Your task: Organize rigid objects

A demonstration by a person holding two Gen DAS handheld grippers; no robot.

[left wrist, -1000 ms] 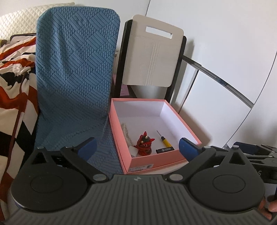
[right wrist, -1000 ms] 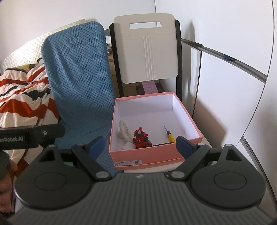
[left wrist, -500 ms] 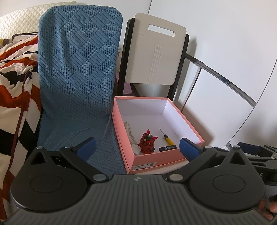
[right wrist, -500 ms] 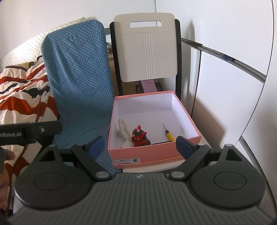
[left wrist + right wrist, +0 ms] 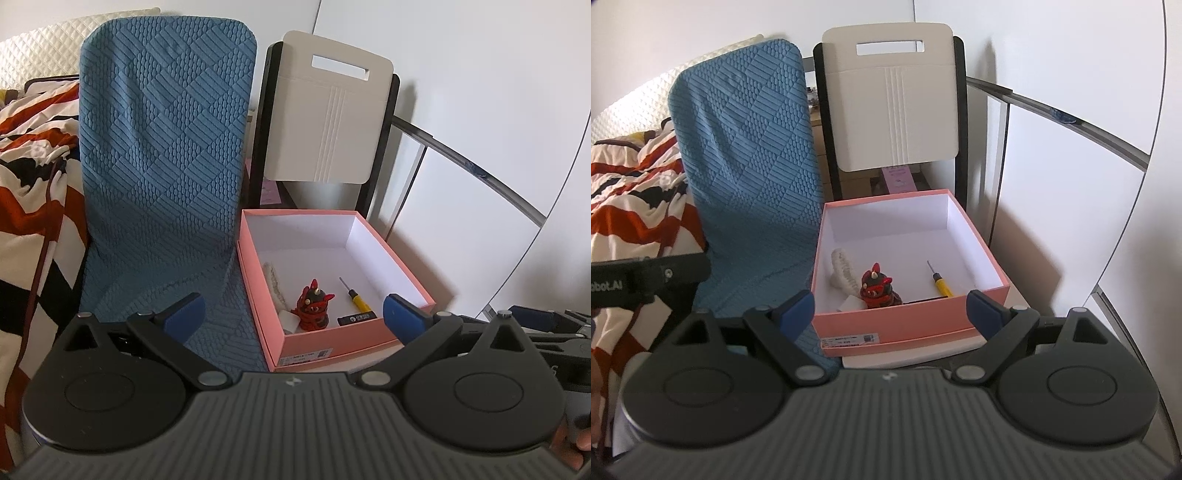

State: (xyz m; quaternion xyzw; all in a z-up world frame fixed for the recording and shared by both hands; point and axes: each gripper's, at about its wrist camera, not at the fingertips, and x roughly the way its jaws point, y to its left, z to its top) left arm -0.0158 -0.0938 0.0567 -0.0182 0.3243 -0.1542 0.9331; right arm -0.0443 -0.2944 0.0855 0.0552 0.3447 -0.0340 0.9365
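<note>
An open pink box [image 5: 258,291] [image 5: 886,325] with a white inside rests on a white surface. Inside lie a red and black figurine [image 5: 313,305] [image 5: 877,287], a yellow-handled screwdriver [image 5: 354,295] [image 5: 940,282], a small black stick [image 5: 356,317], a white fuzzy piece [image 5: 274,284] [image 5: 843,274] and a small white block [image 5: 289,320]. My left gripper [image 5: 293,315] hovers open in front of the box, nothing between its blue pads. My right gripper [image 5: 891,312] is open too, before the box's front wall, holding nothing.
A blue textured cushion [image 5: 162,155] [image 5: 750,162] leans left of the box. Behind stands a white folding chair back [image 5: 325,118] [image 5: 892,96]. A striped blanket [image 5: 29,155] lies far left. White wardrobe panels [image 5: 1063,177] close the right side.
The views shifted slightly, with the box sitting a little further right in the left wrist view. Both grippers stayed open; nothing in the box moved.
</note>
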